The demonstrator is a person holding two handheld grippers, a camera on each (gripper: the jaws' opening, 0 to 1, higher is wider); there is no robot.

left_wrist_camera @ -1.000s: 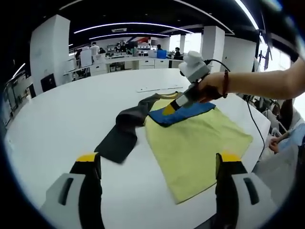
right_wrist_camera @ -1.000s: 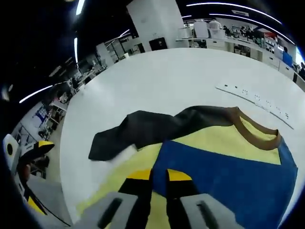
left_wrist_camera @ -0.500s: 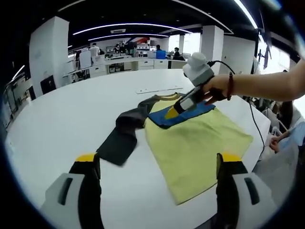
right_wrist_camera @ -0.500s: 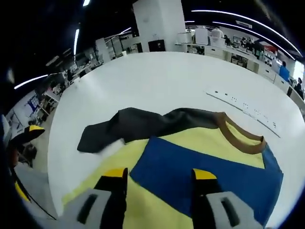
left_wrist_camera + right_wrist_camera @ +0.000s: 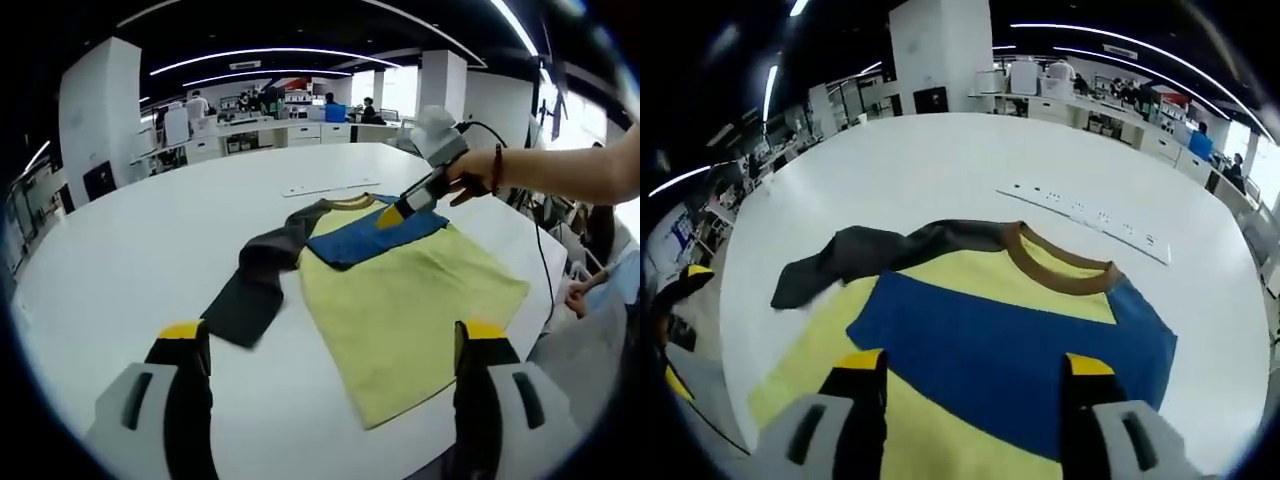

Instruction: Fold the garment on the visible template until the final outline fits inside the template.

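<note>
A yellow shirt [image 5: 405,315] lies flat on the round white table [image 5: 130,260]. Its blue sleeve [image 5: 375,238] is folded across the chest below the brown collar [image 5: 1060,265]. The dark grey sleeve [image 5: 255,285] trails out to the left, wrinkled. My left gripper [image 5: 333,345] hovers open over the near table edge, short of the shirt's hem. A hand holds my right gripper [image 5: 393,216] just above the blue sleeve's far end. In the right gripper view its jaws [image 5: 975,370] stand wide open over the blue sleeve [image 5: 1010,340], holding nothing.
A white power strip [image 5: 1085,215] lies on the table beyond the collar. The table edge runs close to the shirt's right side [image 5: 520,250], where a seated person [image 5: 600,255] is near. A cable hangs from the right gripper. Office desks stand far behind.
My right gripper has opened, letting go of the blue sleeve, and has lifted back toward the collar end. The sleeve stays folded on the chest. My left gripper has not moved.
</note>
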